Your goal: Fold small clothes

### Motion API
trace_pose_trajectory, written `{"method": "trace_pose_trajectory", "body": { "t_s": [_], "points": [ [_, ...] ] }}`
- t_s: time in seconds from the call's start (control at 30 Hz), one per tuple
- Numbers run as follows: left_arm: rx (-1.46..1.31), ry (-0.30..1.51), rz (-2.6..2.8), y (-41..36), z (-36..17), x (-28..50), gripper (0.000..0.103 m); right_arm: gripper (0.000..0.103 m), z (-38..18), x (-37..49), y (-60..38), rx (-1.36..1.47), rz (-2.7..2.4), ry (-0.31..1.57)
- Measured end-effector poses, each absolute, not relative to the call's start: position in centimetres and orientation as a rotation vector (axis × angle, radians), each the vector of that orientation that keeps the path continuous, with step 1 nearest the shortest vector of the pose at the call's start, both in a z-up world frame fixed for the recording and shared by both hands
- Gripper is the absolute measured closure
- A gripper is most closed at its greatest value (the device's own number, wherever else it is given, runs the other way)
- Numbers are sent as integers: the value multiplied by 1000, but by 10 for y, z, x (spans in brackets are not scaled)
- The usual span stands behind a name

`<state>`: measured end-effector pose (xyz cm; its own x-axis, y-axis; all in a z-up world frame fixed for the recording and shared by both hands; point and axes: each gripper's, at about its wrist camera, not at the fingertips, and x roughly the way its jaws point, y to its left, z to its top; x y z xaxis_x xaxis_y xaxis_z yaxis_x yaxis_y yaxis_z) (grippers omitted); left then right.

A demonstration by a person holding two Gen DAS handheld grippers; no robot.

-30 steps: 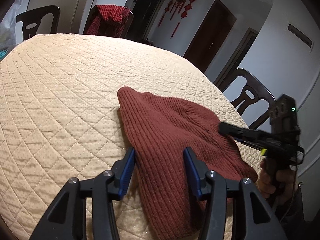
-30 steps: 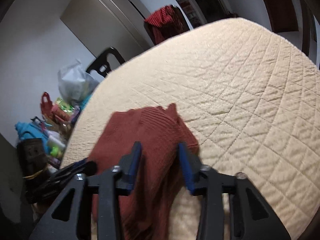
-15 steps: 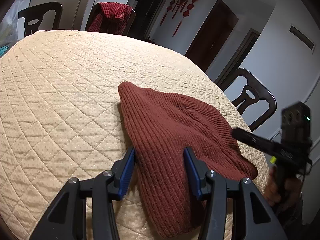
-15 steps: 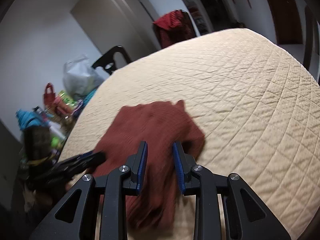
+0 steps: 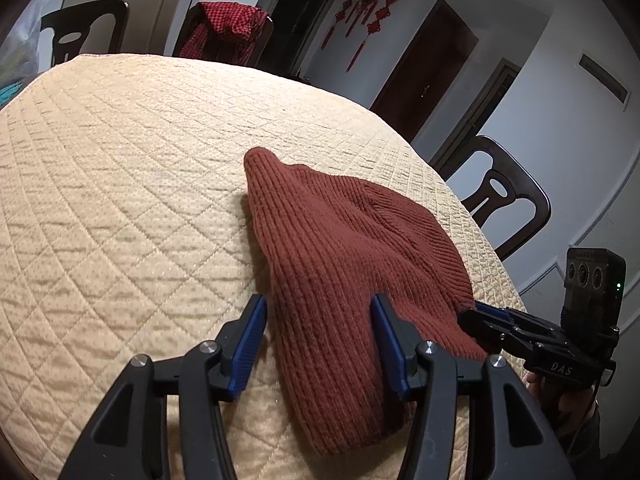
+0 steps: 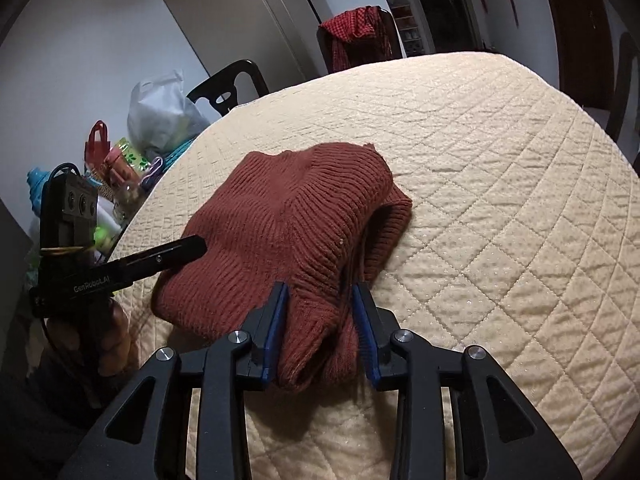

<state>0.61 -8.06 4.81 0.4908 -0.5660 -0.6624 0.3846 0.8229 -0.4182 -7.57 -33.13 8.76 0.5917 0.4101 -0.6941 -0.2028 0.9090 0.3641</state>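
Right wrist view: right gripper [image 6: 322,320] pinches a bunched fold of the rust knit garment [image 6: 288,224] near the quilted tabletop's [image 6: 500,152] near edge — left gripper [image 5: 318,336] spread wide, straddling the cloth.

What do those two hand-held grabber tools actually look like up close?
Both are matte black. The left gripper and right gripper each have two fingers lined with ribbed blue pads, joined by silver pivot bolts. Each body carries a black three-lens camera box. White lettering marks the sides, and a black cable loops from the left one.
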Motion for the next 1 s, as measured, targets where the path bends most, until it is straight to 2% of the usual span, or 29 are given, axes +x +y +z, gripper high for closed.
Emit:
{"method": "trace_pose_trajectory", "body": {
  "t_s": [0.1, 0.17, 0.3, 0.57, 0.77, 0.93, 1.0],
  "points": [
    [-230, 887, -578, -79, 50, 2, 46, 69, 87, -78, -329, 247, 367, 870],
    [-235, 896, -587, -80, 52, 0, 46, 65, 83, -75, -328, 252, 367, 883],
    [-241, 895, -614, -82, 54, -2, 38, 64, 84, -72, -337, 314, 364, 868],
    [-232, 935, -606, -93, 42, 12, 37, 56, 70, -47, -344, 449, 357, 910],
    [-198, 935, -601, -102, 39, 15, 35, 56, 67, -37, -340, 492, 359, 928],
    [-166, 910, -599, -105, 42, 9, 41, 66, 68, -39, -335, 477, 372, 937],
    [-160, 903, -599, -105, 45, 8, 47, 69, 70, -39, -334, 476, 375, 934]
  ]
}}
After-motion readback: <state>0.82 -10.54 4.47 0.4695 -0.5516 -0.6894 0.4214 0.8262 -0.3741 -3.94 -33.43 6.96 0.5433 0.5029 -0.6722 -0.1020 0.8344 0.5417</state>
